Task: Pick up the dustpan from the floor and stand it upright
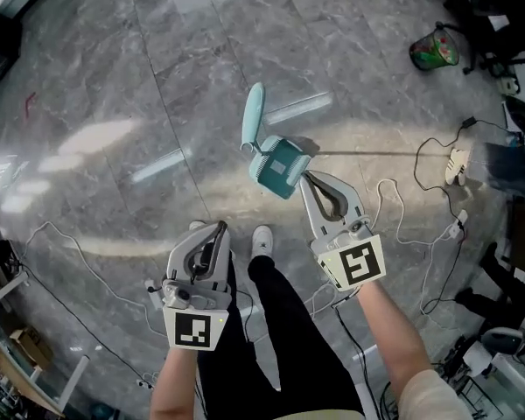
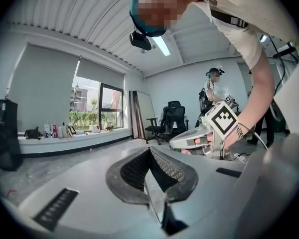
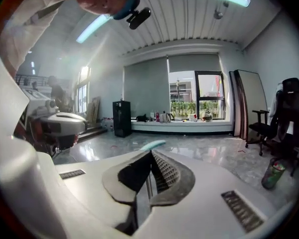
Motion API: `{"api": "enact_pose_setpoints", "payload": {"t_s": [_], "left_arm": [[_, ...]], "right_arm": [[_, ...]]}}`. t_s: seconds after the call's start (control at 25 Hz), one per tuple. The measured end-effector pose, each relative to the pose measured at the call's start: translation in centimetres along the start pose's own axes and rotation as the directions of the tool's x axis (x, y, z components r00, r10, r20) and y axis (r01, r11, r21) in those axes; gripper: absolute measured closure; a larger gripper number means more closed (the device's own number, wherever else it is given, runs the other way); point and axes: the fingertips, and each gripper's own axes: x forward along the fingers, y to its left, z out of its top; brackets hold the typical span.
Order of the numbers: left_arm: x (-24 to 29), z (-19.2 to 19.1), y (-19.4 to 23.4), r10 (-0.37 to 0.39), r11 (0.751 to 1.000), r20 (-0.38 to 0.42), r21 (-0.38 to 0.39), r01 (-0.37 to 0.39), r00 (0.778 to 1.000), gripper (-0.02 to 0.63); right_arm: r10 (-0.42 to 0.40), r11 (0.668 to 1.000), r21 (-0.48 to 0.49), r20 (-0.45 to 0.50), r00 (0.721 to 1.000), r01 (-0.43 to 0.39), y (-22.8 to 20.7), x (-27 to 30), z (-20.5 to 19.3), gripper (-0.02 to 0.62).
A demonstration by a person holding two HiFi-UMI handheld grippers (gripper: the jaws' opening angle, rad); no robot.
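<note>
A teal dustpan [image 1: 278,164] sits on the glossy stone floor [image 1: 157,103] just ahead of the right gripper [image 1: 308,178], almost touching its tips. Its handle [image 1: 254,116] points away from that gripper. The right gripper is fully closed and holds nothing; in its own view only the handle's tip shows beyond the jaws. The left gripper [image 1: 220,226] is also closed and empty, and the dustpan lies ahead of it and off to its right, well apart. Whether the dustpan stands steadily cannot be told from above. With no grip on it, it could tip or slide on the smooth floor and neither gripper could catch it. The right gripper's tips are close enough that a small nudge might knock it over. Loose cables [image 1: 394,191] to the right of the right gripper could snag a foot.
</note>
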Motion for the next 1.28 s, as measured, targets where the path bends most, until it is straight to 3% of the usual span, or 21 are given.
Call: {"api": "enact_pose_setpoints", "payload": {"t_s": [0.08,0.24,0.4,0.6,0.96,1.12,1.28], "left_arm": [[-1.3,3.6,-1.1,0.008,1.0,0.002,-0.016,-0.008,1.0,0.595],[-3.6,13.3,-2.3,0.041,0.998,0.116,-0.055,-0.035,0.992,0.595],[-6.7,21.0,-4.3,0.053,0.993,0.174,-0.109,-0.035,0.983,0.595],[-11.2,27.9,-4.9,-0.007,0.997,0.26,-0.074,0.027,0.966,0.595],[-20.3,33.6,-5.0,-0.024,0.995,0.333,-0.085,0.055,0.943,0.595],[-23.4,34.4,-5.0,-0.066,0.996,0.345,-0.038,0.084,0.936,0.595],[-24.9,34.6,-5.5,-0.055,0.997,0.348,-0.036,0.072,0.936,0.595]], "right_arm": [[-0.017,1.0,0.022,0.045,0.999,0.016,0.6,-3.2,5.0,0.577],[-0.084,0.996,0.014,0.135,0.987,0.082,1.4,-8.8,14.5,0.577],[-0.099,0.995,-0.018,0.105,0.99,0.101,3.3,-14.2,19.2,0.578],[-0.153,0.987,-0.017,0.156,0.976,0.157,6.6,-17.8,24.5,0.578],[-0.259,0.965,0.004,0.19,0.947,0.263,14.7,-24.6,29.5,0.577],[-0.271,0.962,0.025,0.199,0.942,0.272,17.8,-25.0,30.7,0.577],[-0.26,0.965,0.036,0.203,0.944,0.258,18.5,-25.8,31.4,0.577]]}}
